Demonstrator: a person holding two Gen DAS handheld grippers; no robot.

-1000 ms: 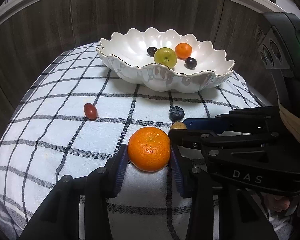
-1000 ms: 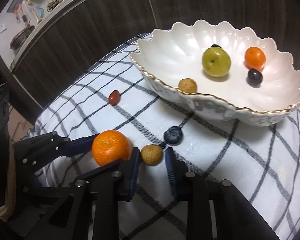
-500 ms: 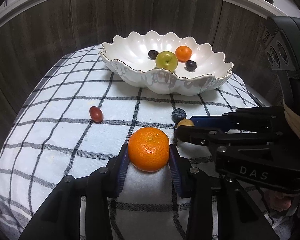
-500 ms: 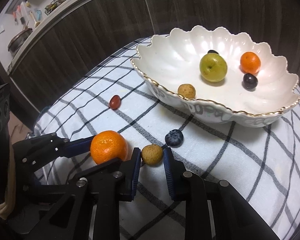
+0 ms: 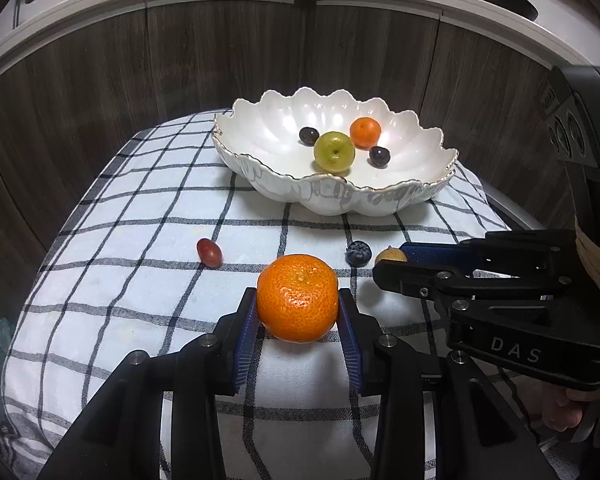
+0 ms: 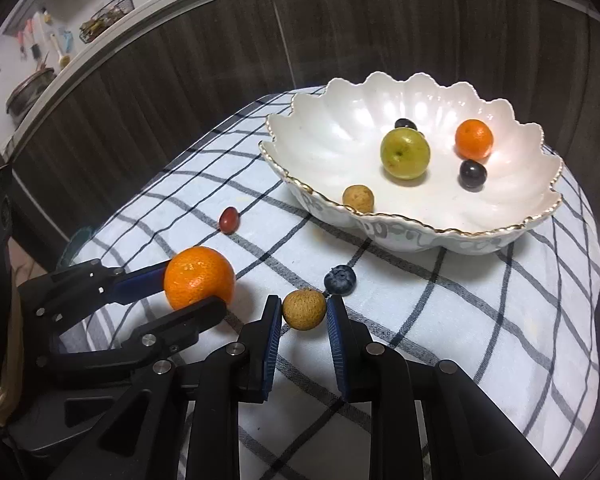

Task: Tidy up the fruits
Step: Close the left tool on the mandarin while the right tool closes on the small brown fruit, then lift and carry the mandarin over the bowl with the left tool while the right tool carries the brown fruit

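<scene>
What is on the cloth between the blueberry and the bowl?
Nothing. In the right wrist view only bare checked cloth lies between the blueberry and the bowl.

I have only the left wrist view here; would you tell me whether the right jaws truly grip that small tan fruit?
Observer: Yes. The right gripper is shut on the tan fruit, its jaws pressing it from both sides.
Operator: Thank you. Does the bowl hold anything that its rim hides from me?
Observer: Yes. A second tan fruit lies just inside the near rim of the bowl.
</scene>
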